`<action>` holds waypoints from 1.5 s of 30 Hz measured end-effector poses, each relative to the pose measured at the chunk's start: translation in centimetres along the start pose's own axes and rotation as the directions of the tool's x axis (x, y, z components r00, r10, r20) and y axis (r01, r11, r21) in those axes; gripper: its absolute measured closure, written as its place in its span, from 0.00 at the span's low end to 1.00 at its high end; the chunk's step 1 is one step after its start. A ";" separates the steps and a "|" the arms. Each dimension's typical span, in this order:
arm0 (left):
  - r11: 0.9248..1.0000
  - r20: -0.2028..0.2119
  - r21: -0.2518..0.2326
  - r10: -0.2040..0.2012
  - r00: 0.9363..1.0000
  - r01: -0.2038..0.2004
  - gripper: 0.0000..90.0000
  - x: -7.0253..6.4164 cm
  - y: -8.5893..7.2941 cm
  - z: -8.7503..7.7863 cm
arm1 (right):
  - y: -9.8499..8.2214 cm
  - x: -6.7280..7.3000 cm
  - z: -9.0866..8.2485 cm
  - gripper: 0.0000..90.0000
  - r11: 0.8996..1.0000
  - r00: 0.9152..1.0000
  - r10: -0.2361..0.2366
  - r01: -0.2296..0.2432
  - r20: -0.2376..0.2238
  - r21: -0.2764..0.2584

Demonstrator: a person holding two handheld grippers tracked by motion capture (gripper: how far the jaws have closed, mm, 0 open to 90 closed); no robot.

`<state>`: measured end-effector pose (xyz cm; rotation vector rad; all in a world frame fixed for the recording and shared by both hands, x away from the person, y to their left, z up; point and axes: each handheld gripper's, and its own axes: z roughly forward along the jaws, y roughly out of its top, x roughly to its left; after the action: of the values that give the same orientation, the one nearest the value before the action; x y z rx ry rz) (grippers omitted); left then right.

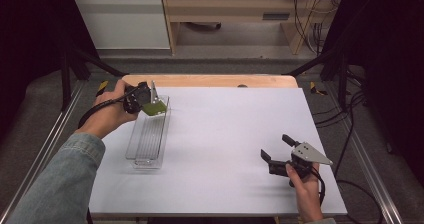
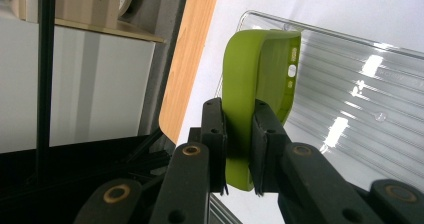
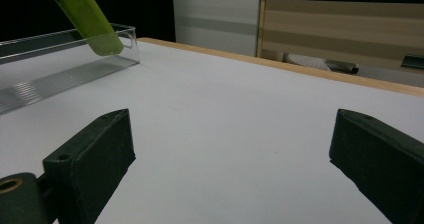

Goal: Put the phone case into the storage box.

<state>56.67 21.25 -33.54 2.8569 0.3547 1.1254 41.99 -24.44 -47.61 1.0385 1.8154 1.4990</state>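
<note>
A lime-green phone case (image 2: 250, 84) is pinched by its edge in my left gripper (image 2: 239, 149), whose jaws are shut on it. In the high view the case (image 1: 154, 108) hangs tilted over the far end of a clear ribbed plastic tray (image 1: 142, 156), with my left gripper (image 1: 145, 101) just left of that end. The right gripper view has the case (image 3: 90, 19) dipping into the tray (image 3: 127, 44) at the upper left. My right gripper (image 1: 276, 146) stands open and empty near the table's front right, its jaws (image 3: 230, 164) wide apart above bare white table.
The white table top (image 1: 225, 134) has a wooden strip (image 1: 210, 80) along its far edge. Metal frame rails (image 1: 50, 134) run along both sides. Light cabinets (image 1: 230, 14) stand on the floor beyond the table.
</note>
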 end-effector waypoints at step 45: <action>0.999 0.043 0.009 0.031 0.999 -0.031 0.87 0.4 0.4 1.5 | -0.1 0.1 0.2 0.05 1.000 1.000 -0.003 0.003 -0.006 0.008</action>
<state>58.07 21.01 -34.34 2.9002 0.3157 1.0681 42.11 -24.29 -47.80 1.0360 1.8277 1.4958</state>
